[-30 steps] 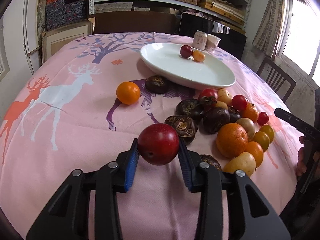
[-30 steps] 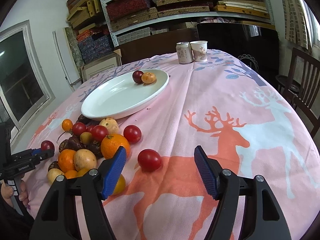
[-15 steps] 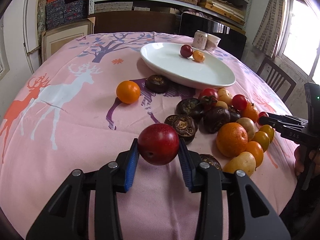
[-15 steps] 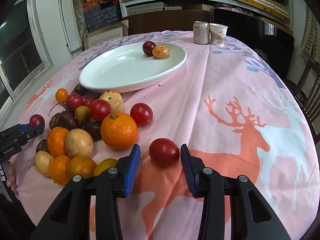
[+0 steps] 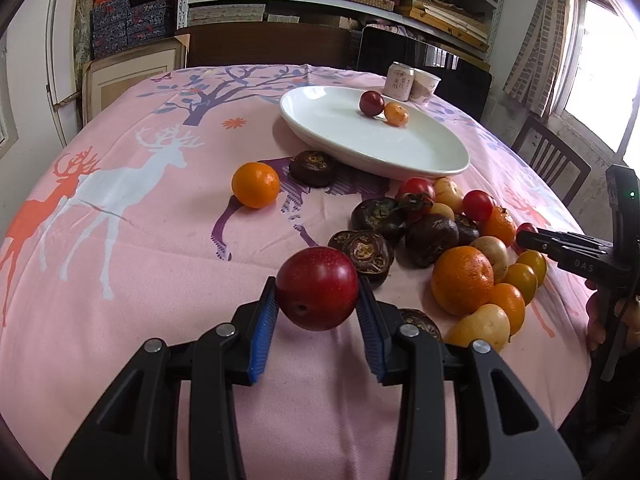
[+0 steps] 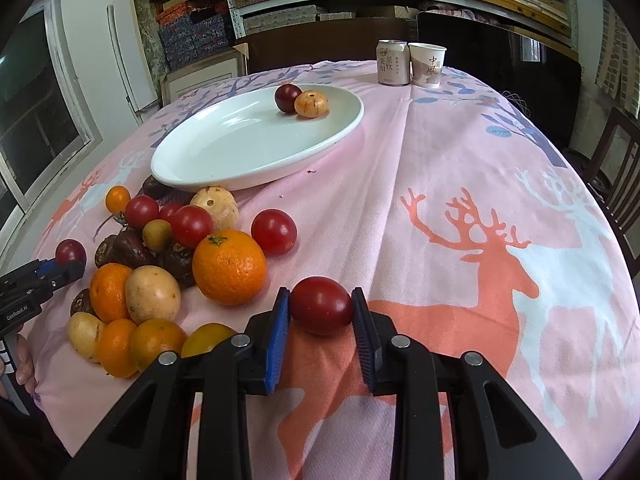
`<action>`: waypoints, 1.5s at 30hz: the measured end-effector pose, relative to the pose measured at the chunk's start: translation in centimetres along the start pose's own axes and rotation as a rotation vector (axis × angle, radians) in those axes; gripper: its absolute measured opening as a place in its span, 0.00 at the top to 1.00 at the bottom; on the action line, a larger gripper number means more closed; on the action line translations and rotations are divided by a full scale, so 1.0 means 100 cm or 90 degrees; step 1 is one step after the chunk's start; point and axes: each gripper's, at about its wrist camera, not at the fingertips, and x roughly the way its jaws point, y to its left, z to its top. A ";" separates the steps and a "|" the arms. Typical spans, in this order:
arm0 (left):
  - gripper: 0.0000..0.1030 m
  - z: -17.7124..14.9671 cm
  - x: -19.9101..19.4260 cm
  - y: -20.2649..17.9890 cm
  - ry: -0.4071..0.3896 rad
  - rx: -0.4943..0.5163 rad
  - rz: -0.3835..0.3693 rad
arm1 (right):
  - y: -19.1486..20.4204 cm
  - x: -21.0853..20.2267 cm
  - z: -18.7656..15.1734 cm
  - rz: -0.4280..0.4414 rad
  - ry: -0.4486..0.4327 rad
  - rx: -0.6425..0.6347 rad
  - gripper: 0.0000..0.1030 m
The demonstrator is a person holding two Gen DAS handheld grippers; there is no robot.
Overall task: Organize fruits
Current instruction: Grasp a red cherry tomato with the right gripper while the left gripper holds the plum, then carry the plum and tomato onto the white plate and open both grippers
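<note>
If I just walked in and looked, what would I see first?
Probably the round dark-red plum, gripped in the left gripper and held above the pink deer-print tablecloth. Next, the right gripper, jaws closed on a smooth red tomato on the cloth. Then the jumbled fruit pile below the big white oval plate.

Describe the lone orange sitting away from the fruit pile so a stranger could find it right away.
Start at the white oval plate on the pink deer tablecloth. Beside its near-left rim lies a dark wrinkled fruit; just left of that sits the small orange. It stands alone, apart from the pile.
</note>
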 end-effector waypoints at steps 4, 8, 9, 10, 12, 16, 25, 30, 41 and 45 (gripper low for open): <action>0.63 0.000 0.000 0.000 -0.001 0.000 -0.001 | 0.001 -0.003 -0.001 -0.007 -0.007 0.000 0.70; 0.63 0.000 0.000 0.000 -0.001 0.000 0.000 | -0.001 -0.005 -0.002 -0.009 -0.013 0.003 0.70; 0.63 0.000 0.000 0.000 -0.001 0.000 -0.001 | -0.001 -0.005 -0.002 -0.009 -0.015 0.004 0.70; 0.63 0.000 0.000 0.000 -0.001 0.000 -0.001 | -0.001 -0.006 -0.002 -0.010 -0.016 0.004 0.70; 0.63 0.000 0.000 0.000 -0.001 0.000 -0.001 | -0.001 -0.007 -0.003 -0.011 -0.018 0.006 0.70; 0.63 0.000 0.000 0.000 -0.002 0.000 -0.001 | -0.002 -0.007 -0.003 -0.011 -0.020 0.007 0.70; 0.63 0.000 0.000 0.000 -0.003 0.000 -0.001 | -0.002 -0.007 -0.003 -0.011 -0.021 0.007 0.70; 0.63 0.000 0.000 0.000 -0.003 0.000 0.000 | -0.002 -0.009 -0.003 -0.009 -0.024 0.010 0.70; 0.63 0.002 -0.005 0.002 -0.014 -0.003 -0.003 | -0.003 -0.014 -0.004 0.000 -0.042 0.019 0.70; 0.63 0.001 -0.008 0.003 -0.025 -0.006 -0.006 | -0.005 -0.020 -0.005 0.006 -0.062 0.023 0.70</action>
